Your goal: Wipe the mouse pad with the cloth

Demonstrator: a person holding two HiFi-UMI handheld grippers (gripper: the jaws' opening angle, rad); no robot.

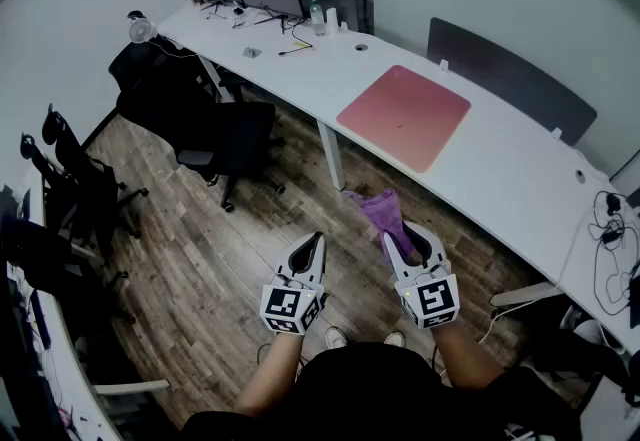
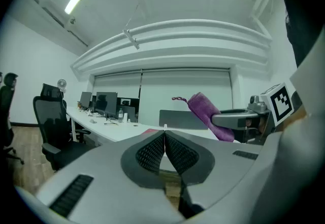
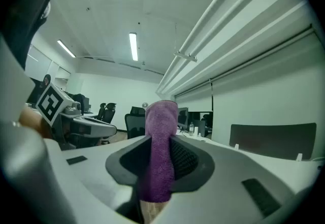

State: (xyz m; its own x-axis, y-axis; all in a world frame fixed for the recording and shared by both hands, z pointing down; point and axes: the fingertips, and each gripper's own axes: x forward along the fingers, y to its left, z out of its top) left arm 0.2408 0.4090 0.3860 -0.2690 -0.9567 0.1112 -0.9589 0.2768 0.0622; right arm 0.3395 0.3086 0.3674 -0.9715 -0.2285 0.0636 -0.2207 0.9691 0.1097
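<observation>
Step in hand: transport, wiping not yet begun. The right gripper [image 1: 403,241] had its jaws clamped on the cloth [image 1: 378,212]. The left gripper [image 1: 314,247] had its jaws pressed together on nothing. Both hung over the floor [image 1: 215,264], short of the bench [image 1: 520,179]. The next move likely called for reaching forward and lowering the cloth flat onto the pad [image 1: 405,116].

My left claw [image 1: 314,244] and right claw [image 1: 404,235] sit level, side by side and apart, pointing forward off my forearms [image 1: 272,374]. The left's jaws meet with nothing between them. The right's jaws pinch the purple cloth [image 3: 161,152].
</observation>
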